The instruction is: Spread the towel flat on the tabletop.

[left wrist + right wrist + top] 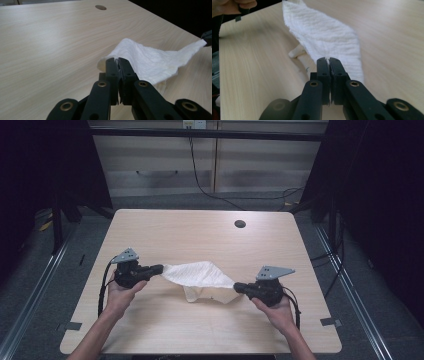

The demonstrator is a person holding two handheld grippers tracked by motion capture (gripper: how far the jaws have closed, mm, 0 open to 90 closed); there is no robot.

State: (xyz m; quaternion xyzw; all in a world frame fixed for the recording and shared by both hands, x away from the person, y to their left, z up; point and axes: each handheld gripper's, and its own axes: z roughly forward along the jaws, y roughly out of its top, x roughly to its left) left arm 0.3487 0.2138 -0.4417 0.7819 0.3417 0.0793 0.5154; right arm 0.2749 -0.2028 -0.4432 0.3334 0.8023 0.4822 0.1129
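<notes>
One white cloth (200, 276) is strung between the two grippers over the near half of the table (200, 230), and it's lifted at both ends. The middle sags, with a folded lower part (197, 295) drooping to the wood beneath it.

Left gripper (159, 268) has one corner: in the left gripper view its jaws are pressed together with the cloth's edge (140, 60) pinched between them, and the fabric runs off to the right toward the other gripper's tip (207, 38) at the frame edge. Right gripper (238, 287) has the opposite corner: in the right gripper view the jaws are clamped tight on the narrow end of the cloth (324, 37), which widens and climbs away toward the person's left hand (232, 6) at the top left. A cream fold (298, 53) pokes out under the white sheet there.

From above, both hands come in from the bottom edge, left hand (120, 292) and right hand (277, 312), each wrapped round its gripper. A dark round hole (240, 224) sits in the table's far right part, well away from the cloth. Beyond the table stands a pale cabinet (210, 160) with a black cable (200, 180) hanging down its front.
</notes>
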